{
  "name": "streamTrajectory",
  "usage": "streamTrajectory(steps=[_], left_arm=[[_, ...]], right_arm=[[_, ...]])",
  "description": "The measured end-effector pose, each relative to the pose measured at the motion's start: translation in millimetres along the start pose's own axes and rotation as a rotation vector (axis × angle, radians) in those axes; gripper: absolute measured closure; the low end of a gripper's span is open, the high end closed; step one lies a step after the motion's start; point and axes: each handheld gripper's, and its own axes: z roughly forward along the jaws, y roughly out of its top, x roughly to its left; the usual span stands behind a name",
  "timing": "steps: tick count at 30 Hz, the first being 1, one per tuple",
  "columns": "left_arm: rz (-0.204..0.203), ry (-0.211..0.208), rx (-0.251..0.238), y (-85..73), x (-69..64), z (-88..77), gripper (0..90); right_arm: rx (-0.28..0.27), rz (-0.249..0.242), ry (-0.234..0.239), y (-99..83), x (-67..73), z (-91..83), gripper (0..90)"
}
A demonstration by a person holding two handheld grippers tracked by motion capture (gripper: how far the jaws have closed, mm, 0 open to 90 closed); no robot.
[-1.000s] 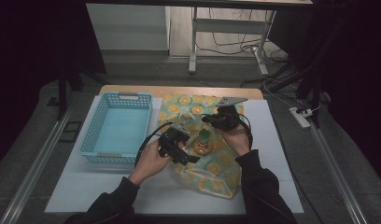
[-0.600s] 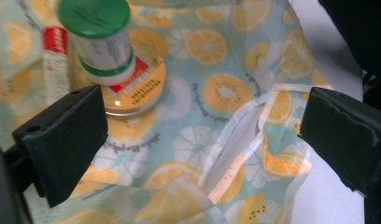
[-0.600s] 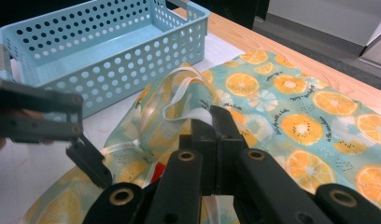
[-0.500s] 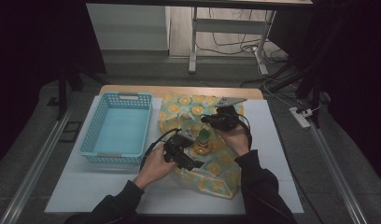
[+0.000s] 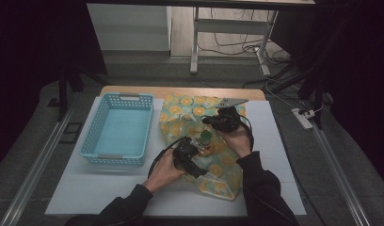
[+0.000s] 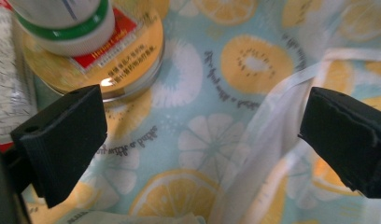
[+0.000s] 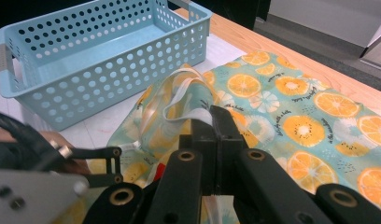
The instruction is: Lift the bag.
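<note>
Nearest me, my left gripper (image 5: 192, 162) hangs low over the fruit-print bag (image 5: 213, 176), jaws spread wide with nothing between them. In the left gripper view the jaws frame bare printed cloth and a pale bag strap (image 6: 282, 93); a jar with a yellow label (image 6: 93, 60) sits just beyond the left jaw, with a white, green-banded bottle (image 6: 62, 21) above it, both lying within the bag. From the high view I read the same jar and bottle (image 5: 205, 141) between my two hands, at the bag's middle.

Next out, my right gripper (image 5: 213, 121) has its jaws pressed together on the bag's strap; the right gripper view shows pale webbing (image 7: 188, 109) looped up and pinched at the jaw tips, lifting the cloth into a fold.

The bag lies on the white tabletop (image 5: 275, 141), its far end reaching the wooden edge.

Beyond and to my left, a light blue perforated basket (image 5: 100, 125) stands just beside the bag.
</note>
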Motion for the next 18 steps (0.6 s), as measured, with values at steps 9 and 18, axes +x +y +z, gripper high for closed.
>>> streamTrajectory(steps=[9,18], left_arm=[[0.029,0.061,0.041,-5.5,-0.1,12.6,0.6],[0.052,0.066,0.057,-4.3,-4.6,9.0,11.8]], right_arm=[[0.004,0.000,0.002,-0.3,0.2,0.6,89.7],[0.002,0.001,0.003,0.0,1.0,0.3,89.7]])
